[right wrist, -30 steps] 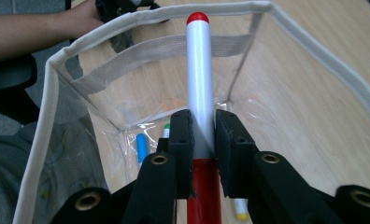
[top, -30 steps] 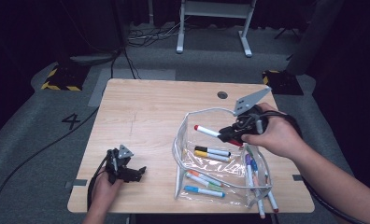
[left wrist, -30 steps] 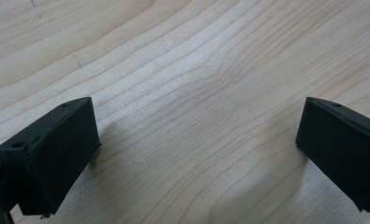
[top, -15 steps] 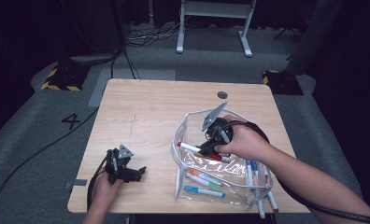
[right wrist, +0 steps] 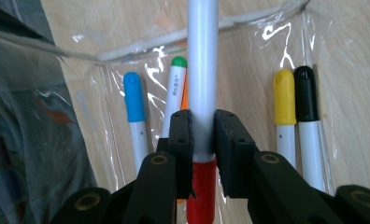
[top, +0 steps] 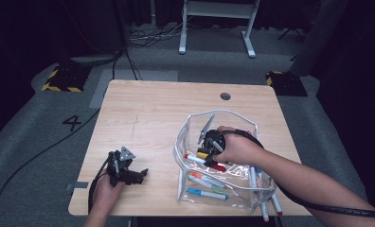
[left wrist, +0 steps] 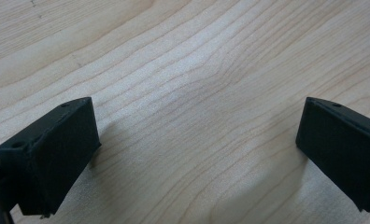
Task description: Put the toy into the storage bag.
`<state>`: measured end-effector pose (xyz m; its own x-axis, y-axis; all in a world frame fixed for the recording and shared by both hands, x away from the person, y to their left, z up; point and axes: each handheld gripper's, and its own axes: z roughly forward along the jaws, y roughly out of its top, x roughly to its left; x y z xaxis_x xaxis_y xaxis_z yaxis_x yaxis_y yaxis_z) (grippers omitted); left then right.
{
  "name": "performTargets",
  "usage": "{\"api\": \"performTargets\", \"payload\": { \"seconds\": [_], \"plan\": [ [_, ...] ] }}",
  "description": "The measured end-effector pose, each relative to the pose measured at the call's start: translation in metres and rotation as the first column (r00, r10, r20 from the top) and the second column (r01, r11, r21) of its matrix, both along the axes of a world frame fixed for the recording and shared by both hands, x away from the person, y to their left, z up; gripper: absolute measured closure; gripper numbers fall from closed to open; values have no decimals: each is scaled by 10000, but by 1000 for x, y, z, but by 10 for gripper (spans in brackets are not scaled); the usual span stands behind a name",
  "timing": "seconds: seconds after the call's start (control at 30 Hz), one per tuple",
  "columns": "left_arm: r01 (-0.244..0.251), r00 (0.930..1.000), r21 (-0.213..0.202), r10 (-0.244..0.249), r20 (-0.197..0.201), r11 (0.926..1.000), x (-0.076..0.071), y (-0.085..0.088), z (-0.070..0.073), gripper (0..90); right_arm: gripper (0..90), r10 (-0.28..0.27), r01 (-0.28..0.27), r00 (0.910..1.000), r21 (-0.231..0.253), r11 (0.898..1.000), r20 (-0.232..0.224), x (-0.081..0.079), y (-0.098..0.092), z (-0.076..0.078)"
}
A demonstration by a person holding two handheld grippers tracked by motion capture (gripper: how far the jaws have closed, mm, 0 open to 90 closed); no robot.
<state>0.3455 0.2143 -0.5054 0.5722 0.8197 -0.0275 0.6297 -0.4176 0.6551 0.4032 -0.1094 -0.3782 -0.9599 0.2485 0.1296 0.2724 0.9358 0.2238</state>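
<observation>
My right gripper (top: 209, 147) is shut on a white marker with a red cap (top: 200, 161), held low inside a clear plastic pouch (top: 233, 113) on the right half of the wooden table (top: 152, 118). In the right gripper view its jaws (right wrist: 202, 126) pinch the marker's barrel (right wrist: 202, 56) just above the cap. Blue (right wrist: 132, 93), green (right wrist: 177, 77), yellow (right wrist: 284, 98) and black (right wrist: 305, 93) capped markers lie under the plastic. My left gripper (top: 140, 174) rests at the table's front left, open, with only bare wood between its jaws (left wrist: 197, 140).
Several more markers (top: 259, 189) lie on the table by the pouch's right side near the front edge. A round cable hole (top: 225, 96) sits at the far right of the table. A white stand (top: 216, 19) is on the floor beyond it.
The right hand has carried the red-capped marker down and to the left, from above the pouch's right edge into the pouch. The left hand and gripper have stayed still.
</observation>
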Motion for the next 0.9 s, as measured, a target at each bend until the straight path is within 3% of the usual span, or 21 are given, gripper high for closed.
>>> {"api": "performTargets", "payload": {
  "seconds": [0.07,0.1,0.13,0.27,0.33,0.47,0.57,0.67,0.73,0.9],
  "plan": [
    [1,10000,0,-1,1,10000,0,0,0,0,776,51,-54,9999,-275,9996,-87,1,1,-4],
    [-2,10000,-4,2,-1,10000,0,0,0,0,900,121,-125,9999,-355,9993,-119,1,2,-6],
    [4,10000,-8,-4,3,10000,0,0,0,0,900,371,-373,9993,-363,9986,-70,1,3,-7],
    [7,10000,-8,-7,3,10000,0,0,0,0,900,532,-529,9986,-734,9959,16,2,7,-13],
    [10,10000,-6,-10,4,10000,0,0,0,0,900,533,-537,9985,-651,9964,-79,1,6,-13],
    [2,10000,-1,-2,2,10000,0,0,0,0,890,245,-244,9997,-74,9997,57,1,-1,0],
    [6,10000,-11,-6,4,10000,0,0,0,0,778,-191,159,9993,935,9955,331,0,-10,18],
    [7,10000,-7,-7,3,10000,0,0,0,0,656,-545,377,9955,2023,9786,781,-3,-21,39],
    [5,10000,-9,-5,2,10000,0,0,0,0,606,-943,638,9909,2812,9575,961,-5,-31,53],
    [6,10000,-9,-6,2,10000,0,0,0,0,547,-1677,1004,9753,3882,9161,1435,-11,-62,88]
  ]
}}
